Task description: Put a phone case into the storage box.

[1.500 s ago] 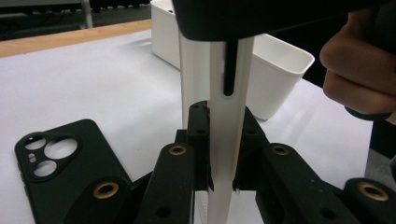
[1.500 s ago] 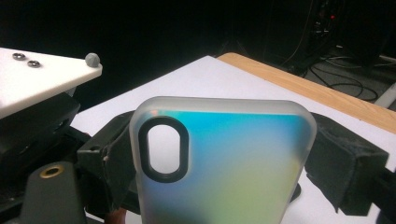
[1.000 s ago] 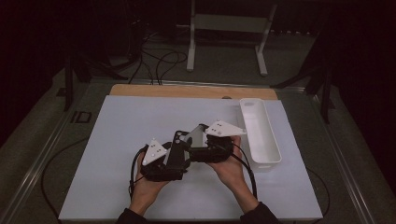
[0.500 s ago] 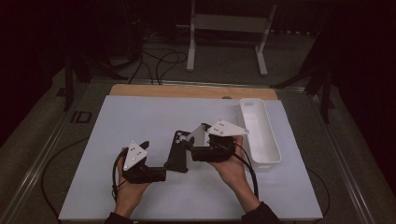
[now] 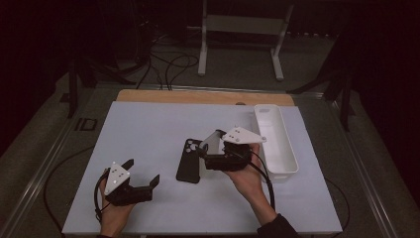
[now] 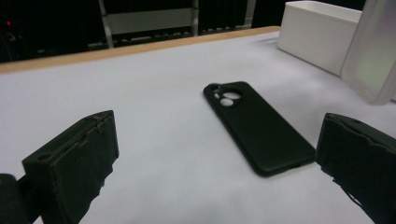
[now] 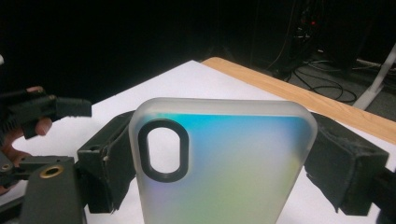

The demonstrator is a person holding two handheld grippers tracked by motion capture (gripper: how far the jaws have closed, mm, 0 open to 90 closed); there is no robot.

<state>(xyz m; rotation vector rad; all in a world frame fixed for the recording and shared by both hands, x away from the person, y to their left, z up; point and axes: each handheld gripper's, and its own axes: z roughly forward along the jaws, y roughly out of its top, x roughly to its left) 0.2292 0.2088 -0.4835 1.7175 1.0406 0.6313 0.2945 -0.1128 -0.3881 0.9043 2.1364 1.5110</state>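
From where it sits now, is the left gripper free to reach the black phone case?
Probably yes. The left gripper has its jaws open with nothing between them, and bare table lies between it and the black phone case, which lies flat.

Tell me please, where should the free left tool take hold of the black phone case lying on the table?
Probably across its two long edges, coming from above. The black phone case lies flat on the white table, so only its narrow width fits between the open left tool.
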